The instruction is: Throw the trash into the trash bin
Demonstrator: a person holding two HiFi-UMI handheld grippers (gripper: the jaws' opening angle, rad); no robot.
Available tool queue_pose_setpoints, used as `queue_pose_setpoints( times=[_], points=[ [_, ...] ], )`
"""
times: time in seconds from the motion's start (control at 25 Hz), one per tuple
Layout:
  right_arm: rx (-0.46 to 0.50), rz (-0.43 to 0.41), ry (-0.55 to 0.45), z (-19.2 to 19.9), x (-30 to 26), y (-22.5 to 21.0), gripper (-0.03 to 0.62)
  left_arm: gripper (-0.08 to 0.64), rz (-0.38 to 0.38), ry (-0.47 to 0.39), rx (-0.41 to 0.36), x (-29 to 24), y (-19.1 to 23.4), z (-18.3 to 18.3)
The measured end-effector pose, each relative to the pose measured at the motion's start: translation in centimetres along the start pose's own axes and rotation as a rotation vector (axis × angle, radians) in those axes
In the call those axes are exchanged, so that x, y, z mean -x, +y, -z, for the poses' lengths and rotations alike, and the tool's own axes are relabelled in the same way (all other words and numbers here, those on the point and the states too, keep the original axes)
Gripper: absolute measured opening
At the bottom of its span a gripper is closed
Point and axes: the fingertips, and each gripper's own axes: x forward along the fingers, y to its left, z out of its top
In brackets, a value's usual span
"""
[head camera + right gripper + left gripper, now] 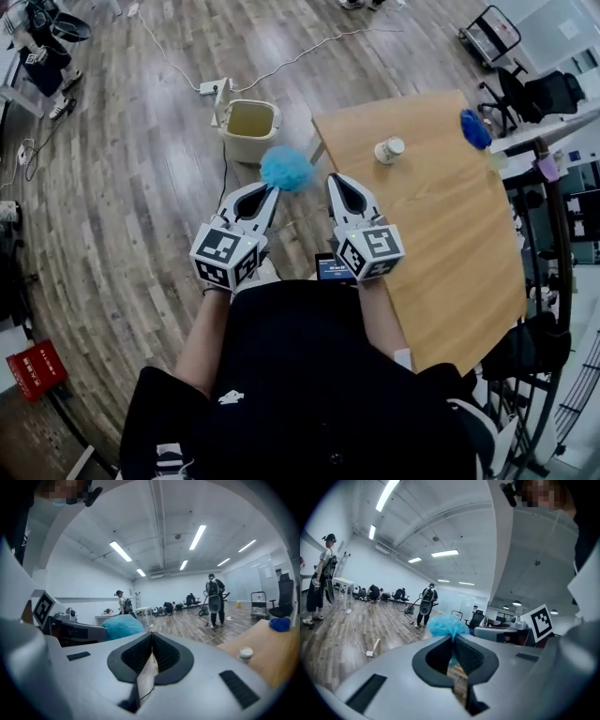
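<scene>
A crumpled light-blue ball of trash (286, 169) is pinched at the tip of my left gripper (273, 191), which is shut on it; in the left gripper view the ball (446, 625) pokes out past the closed gripper (452, 638). The beige trash bin (249, 129) stands open on the wood floor, just beyond and left of the ball. My right gripper (338, 181) is beside the left one, at the table corner, shut with nothing in it (152, 634). On the wooden table (441, 234) remain a small white container (389, 149) and a dark-blue wad (474, 129).
A power strip with a white cable (214, 86) lies on the floor behind the bin. Office chairs (539, 94) and a cart (489, 34) stand beyond the table's far end. A red box (36, 368) is at the lower left. A person (426, 604) stands in the room.
</scene>
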Motion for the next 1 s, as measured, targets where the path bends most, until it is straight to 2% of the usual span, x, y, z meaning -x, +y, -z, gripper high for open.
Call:
queue_pose_setpoints(
  times=[0.08,0.16,0.48,0.64,0.88,1.0],
  points=[
    [0.040,-0.105,0.035,0.1,-2.3,2.9,-0.002,0.012,-0.045,-0.012,0.039,1.6,1.9,-0.1],
    [0.059,-0.163,0.044,-0.4,-4.3,3.9,-0.002,0.012,-0.087,-0.028,0.053,1.8,3.5,-0.3],
    [0.020,-0.172,0.080,0.0,-13.8,1.2,-0.002,0.012,-0.153,0.014,0.103,-1.4,11.3,0.4],
    [-0.017,-0.216,0.003,-3.2,-19.7,-1.4,-0.002,0.012,-0.188,0.001,0.074,-5.5,16.3,-3.3],
    [-0.063,-0.289,-0.087,-9.0,-28.1,-5.2,-0.002,0.012,-0.201,-0.031,-0.030,-11.9,22.0,-11.8],
    [-0.078,-0.297,-0.095,-10.0,-31.8,-7.0,-0.002,0.013,-0.230,-0.032,-0.026,-14.3,24.6,-13.0]
  ],
)
